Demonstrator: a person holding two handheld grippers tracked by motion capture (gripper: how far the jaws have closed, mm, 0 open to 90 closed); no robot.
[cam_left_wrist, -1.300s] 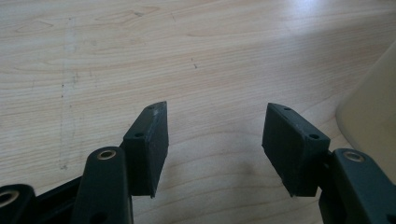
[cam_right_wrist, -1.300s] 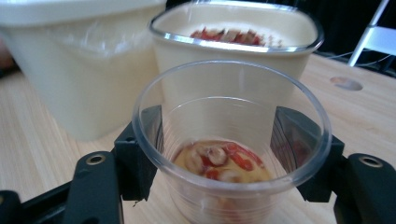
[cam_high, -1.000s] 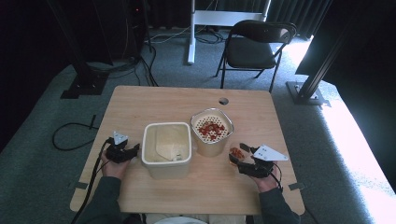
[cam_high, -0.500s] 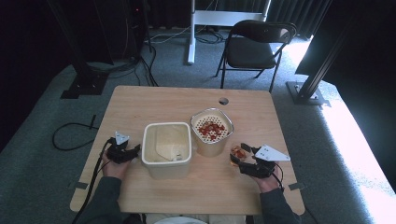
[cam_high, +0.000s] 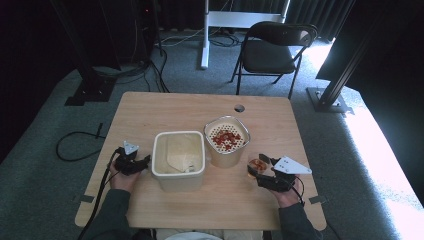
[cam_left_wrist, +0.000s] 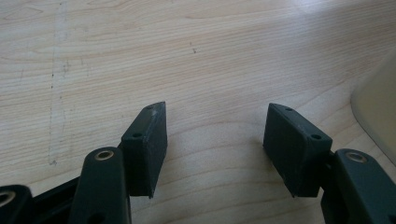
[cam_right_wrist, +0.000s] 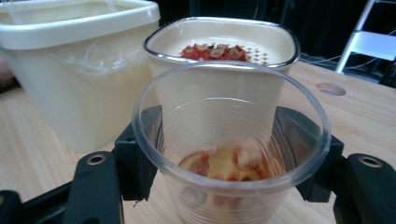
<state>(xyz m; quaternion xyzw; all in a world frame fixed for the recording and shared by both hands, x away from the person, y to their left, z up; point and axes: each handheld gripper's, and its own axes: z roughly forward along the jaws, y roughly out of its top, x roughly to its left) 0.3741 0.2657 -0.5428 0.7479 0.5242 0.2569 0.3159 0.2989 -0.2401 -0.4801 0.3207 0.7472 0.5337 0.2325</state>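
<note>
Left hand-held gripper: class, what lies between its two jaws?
Nothing: in the left gripper view, the left hand-held gripper stands open, with bare wooden table between the jaws. The cream tub sits off to the side.

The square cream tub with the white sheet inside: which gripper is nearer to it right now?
Left. The left gripper sits open just beside the square cream tub on its left side; the right gripper, holding a clear plastic cup, is farther off beyond the tub's right side.

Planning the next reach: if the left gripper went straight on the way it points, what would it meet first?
Probably bare wood: the open left gripper looks down along the light wooden table. The big cream plastic tub sits off to one side; depth is unclear.
</note>
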